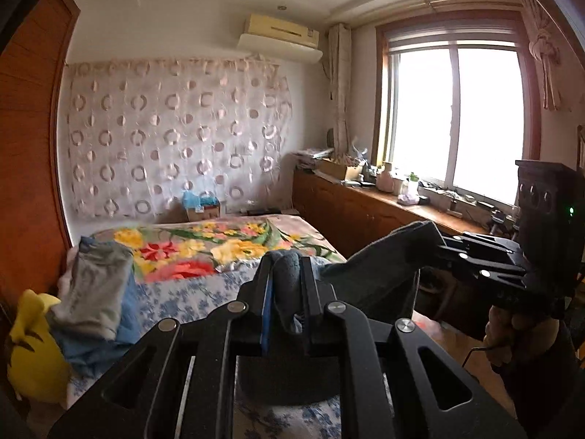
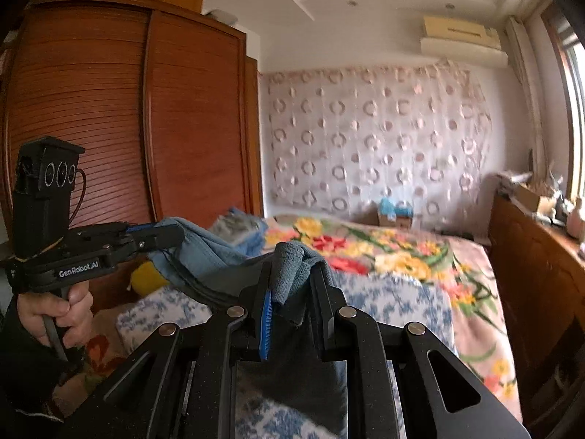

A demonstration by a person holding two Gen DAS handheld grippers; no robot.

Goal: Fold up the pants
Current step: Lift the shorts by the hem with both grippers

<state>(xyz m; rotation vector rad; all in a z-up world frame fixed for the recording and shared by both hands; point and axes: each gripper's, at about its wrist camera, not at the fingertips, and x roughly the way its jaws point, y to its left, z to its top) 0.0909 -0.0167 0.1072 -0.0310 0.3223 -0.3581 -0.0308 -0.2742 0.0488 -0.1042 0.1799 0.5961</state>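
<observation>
I hold grey-blue pants (image 1: 373, 285) up in the air above the bed (image 1: 204, 292). My left gripper (image 1: 287, 267) is shut on a bunched edge of the pants; the cloth hangs down below its fingers. My right gripper (image 1: 438, 247) shows at the right of the left wrist view, shut on another corner of the pants. In the right wrist view my right gripper (image 2: 290, 267) pinches a folded grey edge of the pants (image 2: 292, 267), and my left gripper (image 2: 175, 236) at the left grips the blue part of them.
The bed has a blue-white sheet and a flowered blanket (image 1: 219, 245). A pile of folded clothes (image 1: 95, 292) and a yellow plush (image 1: 33, 351) lie at its left. A wooden wardrobe (image 2: 128, 117) stands left, a cluttered wooden sideboard (image 1: 369, 201) under the window right.
</observation>
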